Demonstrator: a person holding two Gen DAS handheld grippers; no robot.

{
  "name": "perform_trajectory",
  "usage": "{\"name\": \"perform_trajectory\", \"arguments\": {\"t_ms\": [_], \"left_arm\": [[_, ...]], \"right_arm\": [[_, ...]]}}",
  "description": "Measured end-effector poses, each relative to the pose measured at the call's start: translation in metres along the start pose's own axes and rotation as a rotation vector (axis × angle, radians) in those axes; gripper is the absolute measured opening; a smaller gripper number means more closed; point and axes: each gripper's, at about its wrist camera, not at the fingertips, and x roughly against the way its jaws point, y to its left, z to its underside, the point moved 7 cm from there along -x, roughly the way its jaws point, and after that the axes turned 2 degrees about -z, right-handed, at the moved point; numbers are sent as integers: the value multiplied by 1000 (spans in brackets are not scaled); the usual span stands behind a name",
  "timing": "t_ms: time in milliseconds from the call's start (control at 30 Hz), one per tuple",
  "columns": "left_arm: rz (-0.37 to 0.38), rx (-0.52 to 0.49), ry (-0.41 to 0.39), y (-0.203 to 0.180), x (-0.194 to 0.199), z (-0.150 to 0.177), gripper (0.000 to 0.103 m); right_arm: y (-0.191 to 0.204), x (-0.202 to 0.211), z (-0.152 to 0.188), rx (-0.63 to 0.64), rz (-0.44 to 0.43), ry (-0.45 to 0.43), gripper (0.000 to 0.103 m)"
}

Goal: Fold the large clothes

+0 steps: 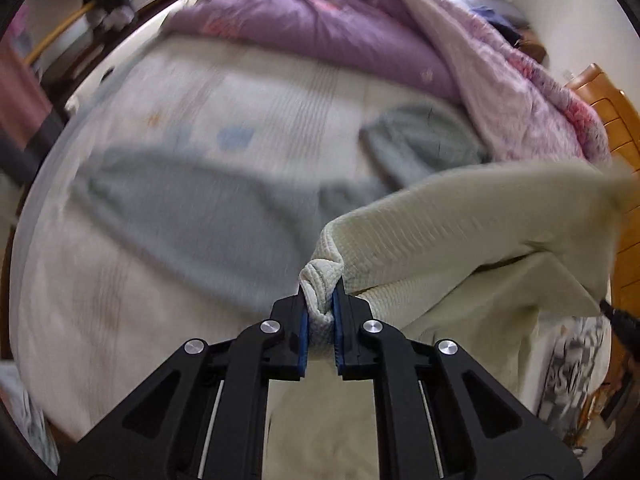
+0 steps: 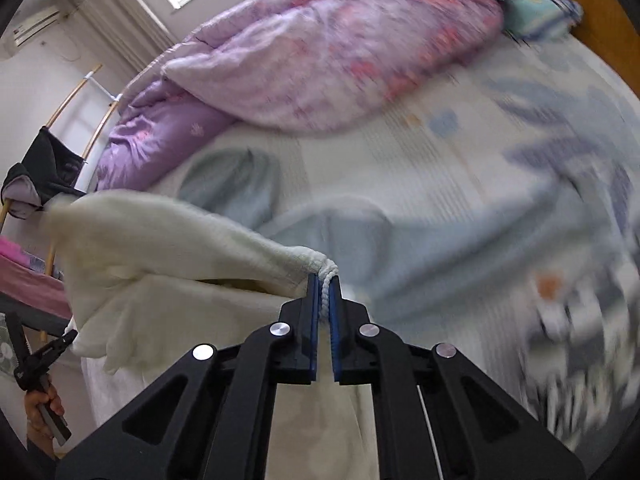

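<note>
A large cream knitted garment (image 1: 460, 232) hangs stretched between my two grippers above the bed. My left gripper (image 1: 320, 300) is shut on one bunched corner of it. My right gripper (image 2: 325, 296) is shut on the other bunched corner, and the cream cloth (image 2: 160, 240) drapes down to its left. The other gripper shows at each view's edge: the right one (image 1: 618, 316) and the left one (image 2: 44, 356). A grey-blue garment (image 1: 192, 208) lies flat on the bed beneath; it also shows in the right wrist view (image 2: 420, 248).
A purple and pink quilt (image 1: 340, 28) is heaped at the far side of the bed, also in the right wrist view (image 2: 320, 56). The patterned bed sheet (image 2: 500, 128) covers the mattress. A wooden headboard (image 1: 616, 128) stands at the right. A rack with dark clothes (image 2: 44, 172) stands left.
</note>
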Motion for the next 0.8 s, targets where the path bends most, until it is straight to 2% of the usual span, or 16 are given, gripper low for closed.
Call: {"name": "perform_trajectory", "arguments": {"t_ms": [133, 200, 300, 333, 367, 400, 433, 467, 533, 567, 633, 800], "left_arm": [[-55, 73, 124, 29, -17, 80, 10], [-88, 115, 171, 41, -29, 114, 13], [-84, 238, 277, 56, -48, 166, 19], [-95, 265, 282, 59, -49, 175, 22], [-104, 307, 276, 64, -48, 183, 34], [-107, 354, 265, 68, -45, 190, 52], [-109, 428, 241, 73, -39, 198, 58], [-100, 485, 214, 75, -33, 204, 61], [-59, 586, 170, 73, -21, 216, 62], [-35, 628, 155, 71, -18, 221, 66], [28, 704, 147, 60, -18, 228, 68], [58, 745, 175, 37, -44, 233, 68]], "right_arm": [[-50, 2, 89, -90, 71, 142, 2], [-73, -6, 123, -143, 98, 204, 1], [-103, -23, 167, -222, 144, 293, 5], [-106, -24, 173, -239, 140, 307, 5], [-106, -25, 180, -274, 115, 312, 5], [-105, -25, 183, -305, 81, 308, 6], [-101, -26, 187, -351, 31, 311, 12], [-97, -27, 190, -381, -6, 317, 17], [-84, -31, 195, -458, -100, 328, 41], [-79, -33, 196, -479, -125, 332, 45], [-68, -44, 195, -532, -173, 344, 48], [-57, -79, 199, -607, -162, 361, 50]]}}
